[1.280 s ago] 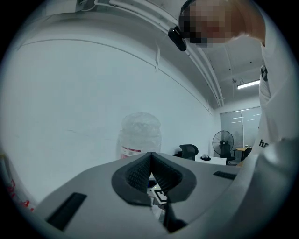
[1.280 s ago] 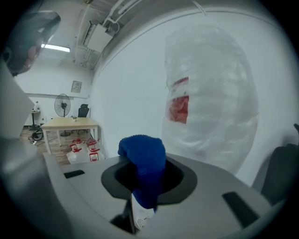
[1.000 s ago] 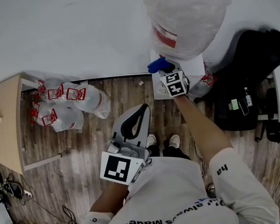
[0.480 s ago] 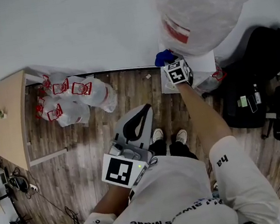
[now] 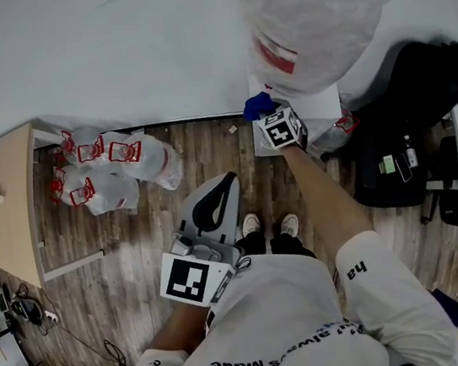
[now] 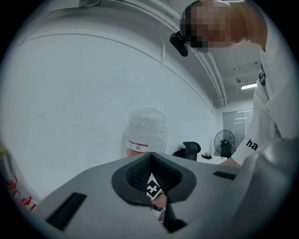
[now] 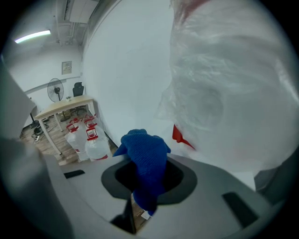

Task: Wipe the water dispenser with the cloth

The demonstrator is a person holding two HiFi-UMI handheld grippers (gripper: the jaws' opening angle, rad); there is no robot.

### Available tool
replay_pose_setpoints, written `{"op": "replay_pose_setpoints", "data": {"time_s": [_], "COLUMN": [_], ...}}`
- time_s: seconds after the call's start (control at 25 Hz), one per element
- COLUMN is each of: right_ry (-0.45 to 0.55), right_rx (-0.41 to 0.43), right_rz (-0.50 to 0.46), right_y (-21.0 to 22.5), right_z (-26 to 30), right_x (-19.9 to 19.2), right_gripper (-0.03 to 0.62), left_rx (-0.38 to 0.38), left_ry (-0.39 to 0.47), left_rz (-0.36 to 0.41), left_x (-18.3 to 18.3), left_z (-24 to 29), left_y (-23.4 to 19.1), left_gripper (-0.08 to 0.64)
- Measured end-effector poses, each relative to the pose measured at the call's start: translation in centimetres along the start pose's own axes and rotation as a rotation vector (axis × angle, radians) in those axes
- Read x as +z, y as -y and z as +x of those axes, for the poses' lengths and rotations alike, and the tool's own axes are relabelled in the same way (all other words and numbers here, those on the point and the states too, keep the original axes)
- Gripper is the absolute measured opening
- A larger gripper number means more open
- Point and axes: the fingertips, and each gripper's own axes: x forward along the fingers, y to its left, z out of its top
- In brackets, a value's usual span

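While the right tool (image 7: 142, 151) clamps the blue cloth (image 7: 148, 172) between its jaws, the water dispenser (image 7: 224, 102) stands just ahead of it. The left tool (image 6: 150, 158) is closed and empty.

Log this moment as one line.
right tongs: shut on blue cloth | cloth: beside water bottle | left tongs: shut, empty

Cloth (image 7: 142, 163): solid blue, knit weave.
Water bottle (image 5: 306, 13): translucent white, red label.
Left gripper (image 6: 152, 156): grey shell, black pads, black-and-white marker cube.
Floor (image 5: 138, 260): brown wood-grain planks.
Jugs (image 5: 115, 165): clear, red handles.
Table (image 5: 10, 202): pale beige.
Shirt (image 5: 277, 333): white, black lettering.
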Motion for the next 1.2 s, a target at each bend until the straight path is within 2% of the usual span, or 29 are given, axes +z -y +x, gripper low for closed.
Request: {"op": "replay_pose_setpoints", "data": {"time_s": [0.44, 0.52, 0.6, 0.68, 0.92, 1.08, 1.2], "right_ry": [-0.01, 0.041, 0.117, 0.145, 0.092, 0.042, 0.035], "right_rx": [0.048, 0.057, 0.02, -0.04, -0.169, -0.185, -0.168], "right_rz": [0.032, 0.068, 0.101, 0.132, 0.173, 0.212, 0.193], "right_y": [-1.9, -1.5, 0.2, 2.4, 8.4, 10.1, 10.3], "right_z": [-2.3, -3.0, -4.0, -5.0, -5.2, -4.4, -3.8], "right_x": [-2.2, -1.3, 0.1, 0.6, -2.4, -5.1, -5.7], "right_gripper": [0.083, 0.084, 0.084, 0.084, 0.083, 0.083, 0.085], "left_rx": [-0.006, -0.011, -0.02, -0.03, -0.043, -0.038, -0.036], "left_ry": [0.017, 0.02, 0.023, 0.024, 0.003, -0.015, -0.025], "left_rz": [0.003, 0.001, 0.001, 0.0, -0.008, -0.012, -0.012], "left_x": [0.4, 0.5, 0.5, 0.5, -0.2, -0.7, -1.0], "left_z": [-0.1, 0.1, 0.4, 0.7, 1.4, 1.6, 2.0], "left_y": [0.4, 0.6, 0.9, 1.2, 1.7, 1.5, 1.4], "left_gripper": [0.018, 0.018, 0.018, 0.018, 0.018, 0.018, 0.018]}}
